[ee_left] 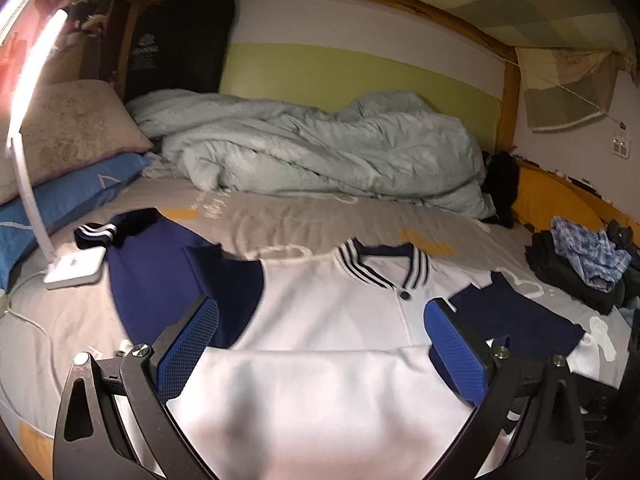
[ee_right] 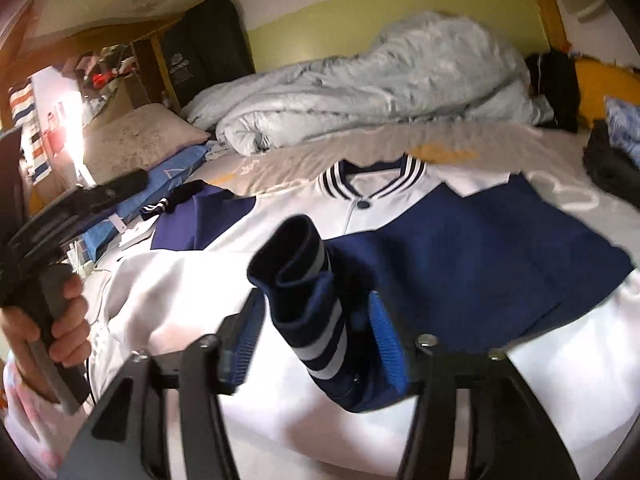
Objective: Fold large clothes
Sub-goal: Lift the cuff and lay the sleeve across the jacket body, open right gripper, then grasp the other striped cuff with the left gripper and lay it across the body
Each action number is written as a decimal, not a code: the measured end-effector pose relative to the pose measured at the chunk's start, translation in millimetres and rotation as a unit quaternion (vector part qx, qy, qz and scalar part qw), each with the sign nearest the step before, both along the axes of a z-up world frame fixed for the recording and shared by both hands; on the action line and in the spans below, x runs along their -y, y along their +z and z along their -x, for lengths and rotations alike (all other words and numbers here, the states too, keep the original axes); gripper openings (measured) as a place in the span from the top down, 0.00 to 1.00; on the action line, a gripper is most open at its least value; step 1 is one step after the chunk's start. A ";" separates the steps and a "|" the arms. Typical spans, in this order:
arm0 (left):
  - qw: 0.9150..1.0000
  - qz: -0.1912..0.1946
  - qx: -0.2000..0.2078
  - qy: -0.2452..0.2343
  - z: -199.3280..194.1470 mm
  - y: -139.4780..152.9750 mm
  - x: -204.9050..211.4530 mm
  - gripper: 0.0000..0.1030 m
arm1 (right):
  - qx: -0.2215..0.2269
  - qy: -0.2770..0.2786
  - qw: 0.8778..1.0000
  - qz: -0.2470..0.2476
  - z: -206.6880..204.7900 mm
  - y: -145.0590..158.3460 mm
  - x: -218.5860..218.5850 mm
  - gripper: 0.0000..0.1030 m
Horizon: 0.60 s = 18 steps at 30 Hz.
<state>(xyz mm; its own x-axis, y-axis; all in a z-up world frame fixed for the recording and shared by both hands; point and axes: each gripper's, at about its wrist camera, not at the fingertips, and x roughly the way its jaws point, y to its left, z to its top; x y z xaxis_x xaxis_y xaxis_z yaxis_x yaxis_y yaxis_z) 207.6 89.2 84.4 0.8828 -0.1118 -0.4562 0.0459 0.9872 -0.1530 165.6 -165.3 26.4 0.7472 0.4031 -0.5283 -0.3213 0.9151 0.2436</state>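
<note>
A white jacket (ee_left: 328, 320) with navy sleeves and a striped collar lies flat on the bed. Its left sleeve (ee_left: 160, 280) stretches out toward the lamp. My left gripper (ee_left: 320, 344) hovers open and empty over the jacket's white front. In the right wrist view the jacket (ee_right: 200, 280) fills the middle. The right sleeve (ee_right: 480, 248) lies folded across the front. Its striped cuff (ee_right: 316, 320) stands between the blue pads of my right gripper (ee_right: 316, 336), whose jaws are apart around it. The left gripper (ee_right: 80, 204) shows at the left edge in a hand.
A crumpled grey duvet (ee_left: 320, 152) lies along the back of the bed. Pillows (ee_left: 72, 160) and a white lamp base (ee_left: 74, 268) sit at the left. A pile of dark and blue clothes (ee_left: 584, 264) lies at the right. The grey bedsheet (ee_left: 280, 220) shows beyond the collar.
</note>
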 end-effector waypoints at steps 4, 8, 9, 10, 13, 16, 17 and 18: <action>0.995 0.034 -0.051 -0.081 -7.8 -13.8 17.6 0.01 | 0.037 -0.021 0.999 -0.027 11.3 12.2 24.1 0.00; 0.986 0.049 -0.098 -0.122 -13.3 -31.1 43.4 0.01 | 0.064 -0.063 0.996 0.000 16.2 25.5 57.2 0.00; 0.985 0.038 -0.113 -0.123 -16.0 -35.6 51.5 0.00 | 0.070 -0.076 0.995 0.007 17.4 27.9 65.5 0.00; 0.983 0.025 -0.133 -0.124 -19.3 -42.8 59.1 0.00 | 0.074 -0.086 0.994 0.010 17.5 29.6 72.9 0.00; 0.972 -0.005 -0.198 -0.128 -29.4 -70.2 79.5 0.00 | 0.072 -0.090 0.993 -0.001 16.4 31.8 94.9 0.00; 0.965 -0.007 -0.222 -0.142 -33.5 -90.3 92.6 0.13 | 0.069 -0.070 0.994 -0.040 19.6 32.7 112.8 0.00; 0.964 -0.012 -0.219 -0.149 -32.1 -92.7 95.7 0.22 | 0.068 -0.060 0.995 -0.051 20.3 32.9 116.4 0.00; 0.962 -0.020 -0.219 -0.159 -31.1 -93.0 100.1 0.42 | 0.068 -0.045 0.995 -0.062 20.4 33.5 119.3 0.00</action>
<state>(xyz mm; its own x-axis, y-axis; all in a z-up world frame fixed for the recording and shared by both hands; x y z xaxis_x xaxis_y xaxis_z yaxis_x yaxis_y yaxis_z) 238.7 -10.9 -8.5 0.5289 -0.3197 -0.7861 0.2862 0.9393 -0.1894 145.2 -284.6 60.0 0.8446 0.3868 -0.3703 -0.2764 0.9072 0.3171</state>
